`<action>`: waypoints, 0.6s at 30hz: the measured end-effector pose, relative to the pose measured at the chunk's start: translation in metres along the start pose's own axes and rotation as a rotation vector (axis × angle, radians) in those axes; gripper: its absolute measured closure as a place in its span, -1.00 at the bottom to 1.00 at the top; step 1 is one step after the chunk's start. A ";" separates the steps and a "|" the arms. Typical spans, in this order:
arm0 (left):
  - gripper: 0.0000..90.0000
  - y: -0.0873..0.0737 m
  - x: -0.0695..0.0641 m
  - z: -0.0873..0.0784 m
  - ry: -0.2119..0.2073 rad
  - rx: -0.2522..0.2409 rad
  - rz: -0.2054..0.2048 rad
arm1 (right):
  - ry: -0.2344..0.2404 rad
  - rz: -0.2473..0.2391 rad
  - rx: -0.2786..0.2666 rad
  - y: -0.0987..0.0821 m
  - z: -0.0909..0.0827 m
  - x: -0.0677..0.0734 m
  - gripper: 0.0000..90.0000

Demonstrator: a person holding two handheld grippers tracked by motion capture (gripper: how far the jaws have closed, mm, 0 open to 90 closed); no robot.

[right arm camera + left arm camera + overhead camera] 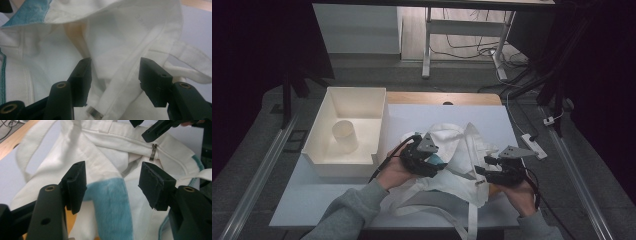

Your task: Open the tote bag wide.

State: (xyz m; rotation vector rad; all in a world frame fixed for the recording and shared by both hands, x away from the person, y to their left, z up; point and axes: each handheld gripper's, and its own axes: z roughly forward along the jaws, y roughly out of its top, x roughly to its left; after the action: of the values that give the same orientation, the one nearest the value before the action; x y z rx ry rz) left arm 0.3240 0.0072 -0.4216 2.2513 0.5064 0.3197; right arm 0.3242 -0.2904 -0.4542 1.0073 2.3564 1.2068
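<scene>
Over the white bag (459, 150), both hands low; left gripper (428, 161) and right gripper (492, 172) open, facing inward.

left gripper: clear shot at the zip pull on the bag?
Probably yes. In the left gripper view the zip pull hangs in plain sight on the bag beyond the open left gripper. Only the blue plush piece lies between the jaws, and the right gripper hovers close to the pull.
</scene>
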 end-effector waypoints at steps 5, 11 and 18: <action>-0.21 0.006 -0.002 0.021 0.027 0.068 0.031 | -0.012 0.008 0.000 -0.004 -0.005 0.000 -0.02; -0.12 0.000 0.002 0.038 0.070 0.137 0.049 | -0.022 0.015 -0.008 -0.006 -0.009 -0.002 -0.02; 0.21 -0.006 0.007 0.039 0.056 0.157 0.043 | -0.053 -0.006 0.006 -0.002 -0.013 0.001 -0.03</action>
State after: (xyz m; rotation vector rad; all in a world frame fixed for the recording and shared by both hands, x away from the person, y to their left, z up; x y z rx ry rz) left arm 0.3437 -0.0108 -0.4513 2.4134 0.5292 0.3775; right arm 0.3155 -0.2983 -0.4483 1.0212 2.3218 1.1573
